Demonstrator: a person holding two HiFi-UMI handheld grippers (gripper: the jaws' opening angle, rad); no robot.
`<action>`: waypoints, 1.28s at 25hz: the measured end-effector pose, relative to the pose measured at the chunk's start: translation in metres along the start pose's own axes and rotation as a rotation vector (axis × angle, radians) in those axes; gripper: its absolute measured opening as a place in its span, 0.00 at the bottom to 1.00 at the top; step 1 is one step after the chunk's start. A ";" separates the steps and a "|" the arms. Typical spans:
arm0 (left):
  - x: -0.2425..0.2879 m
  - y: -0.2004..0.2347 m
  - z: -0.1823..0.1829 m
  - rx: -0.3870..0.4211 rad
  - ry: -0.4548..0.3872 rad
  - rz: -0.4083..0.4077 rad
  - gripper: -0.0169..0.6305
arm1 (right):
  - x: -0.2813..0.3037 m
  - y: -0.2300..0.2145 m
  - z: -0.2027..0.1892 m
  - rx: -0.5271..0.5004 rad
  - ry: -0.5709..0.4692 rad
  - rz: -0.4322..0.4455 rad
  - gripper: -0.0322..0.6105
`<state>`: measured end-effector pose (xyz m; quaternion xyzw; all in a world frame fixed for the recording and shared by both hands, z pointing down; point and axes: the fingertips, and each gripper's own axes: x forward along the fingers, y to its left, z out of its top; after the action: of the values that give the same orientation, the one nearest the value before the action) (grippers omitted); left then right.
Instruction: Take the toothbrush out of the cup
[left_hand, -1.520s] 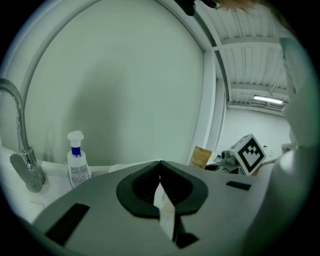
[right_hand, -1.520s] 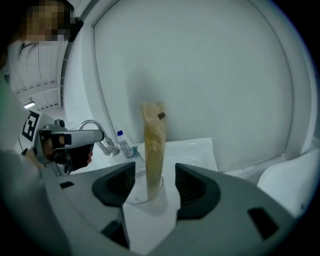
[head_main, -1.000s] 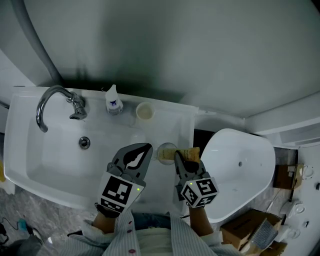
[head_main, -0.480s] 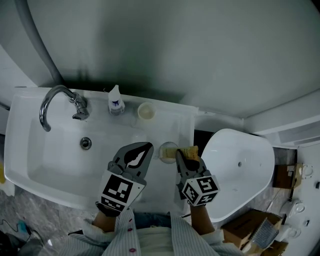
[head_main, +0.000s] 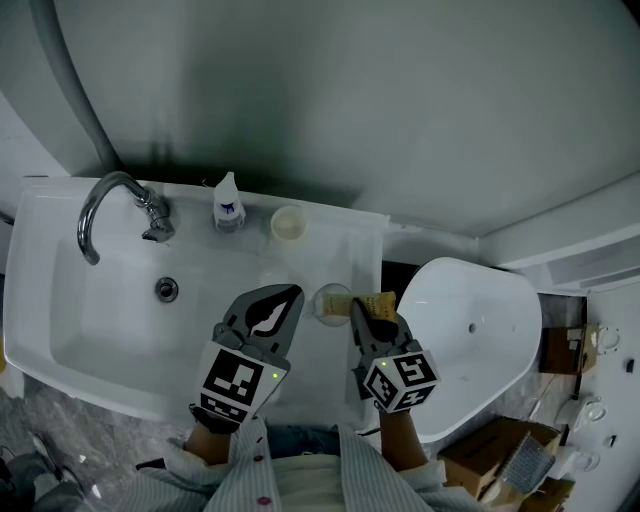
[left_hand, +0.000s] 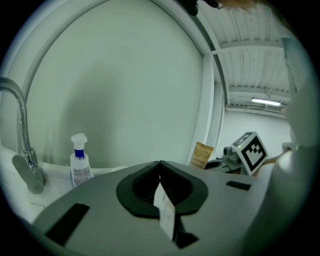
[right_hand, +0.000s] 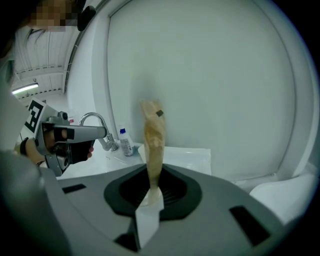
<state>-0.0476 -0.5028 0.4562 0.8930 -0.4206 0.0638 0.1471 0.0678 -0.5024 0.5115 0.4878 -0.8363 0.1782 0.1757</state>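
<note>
A clear glass cup (head_main: 331, 301) stands on the sink's right ledge. My right gripper (head_main: 366, 311) is just right of the cup, shut on a tan paper toothbrush packet (head_main: 379, 303). In the right gripper view the packet (right_hand: 153, 137) stands up from between the closed jaws of the right gripper (right_hand: 151, 189), and the cup is hidden. The packet (left_hand: 201, 155) also shows in the left gripper view. My left gripper (head_main: 284, 297) hovers left of the cup, shut and empty, and its tips meet (left_hand: 159, 163).
The white sink (head_main: 70, 330) carries a chrome faucet (head_main: 108, 205), a drain (head_main: 167, 289), a small spray bottle (head_main: 228, 203) and a cream cup (head_main: 289, 222) along the back ledge. A white toilet bowl (head_main: 470, 340) sits right of the sink. Cardboard boxes (head_main: 500, 455) lie at bottom right.
</note>
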 end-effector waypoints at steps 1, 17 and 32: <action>0.000 0.000 0.000 0.000 -0.002 0.000 0.05 | 0.000 0.001 0.002 -0.001 -0.004 0.002 0.12; -0.025 -0.022 0.017 0.084 -0.012 -0.014 0.05 | -0.025 0.021 0.043 -0.021 -0.122 0.046 0.12; -0.073 -0.068 0.053 0.175 -0.079 0.024 0.05 | -0.106 0.062 0.092 -0.037 -0.296 0.136 0.12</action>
<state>-0.0425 -0.4251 0.3739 0.8991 -0.4296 0.0670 0.0510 0.0514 -0.4377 0.3736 0.4477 -0.8873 0.1003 0.0469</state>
